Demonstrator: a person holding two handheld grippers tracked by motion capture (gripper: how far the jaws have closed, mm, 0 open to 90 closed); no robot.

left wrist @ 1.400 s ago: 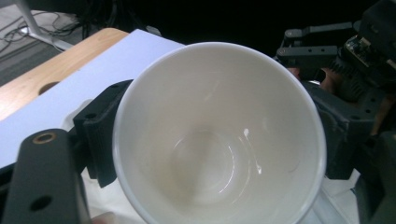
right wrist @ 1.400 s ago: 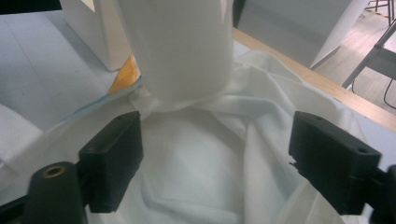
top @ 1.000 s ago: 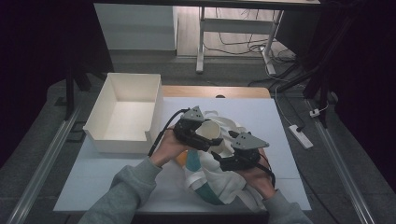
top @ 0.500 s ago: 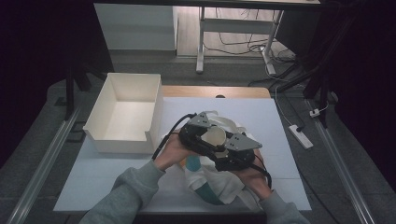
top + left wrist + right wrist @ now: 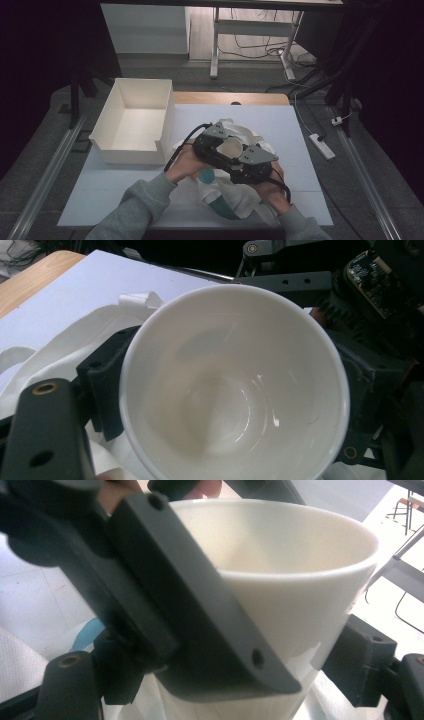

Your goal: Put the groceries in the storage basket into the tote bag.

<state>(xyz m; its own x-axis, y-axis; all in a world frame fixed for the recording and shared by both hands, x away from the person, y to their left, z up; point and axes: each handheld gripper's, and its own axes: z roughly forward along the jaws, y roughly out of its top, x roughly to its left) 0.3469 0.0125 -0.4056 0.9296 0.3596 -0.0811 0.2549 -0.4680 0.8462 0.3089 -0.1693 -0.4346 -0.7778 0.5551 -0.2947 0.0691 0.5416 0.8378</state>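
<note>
On the desk (image 5: 300, 135), above a white cloth bag (image 5: 235, 197), a white cup (image 5: 231, 148) is passed between grippers. The left gripper (image 5: 220, 150) is clamped on it; the right gripper's (image 5: 239, 161) jaws have just been closing around it, contact uncertain. Next, a firm right grip seems needed before release.

Your left gripper view looks straight down into a white cup (image 5: 235, 385), open mouth toward you, bare inside. One black jaw of your left gripper (image 5: 150, 440) presses against its outer wall at lower left. Beyond the rim at upper right sits the dark body of your right gripper (image 5: 380, 340). A white cloth bag (image 5: 65, 352) lies crumpled on the pale bench (image 5: 90, 285) at left.
</note>
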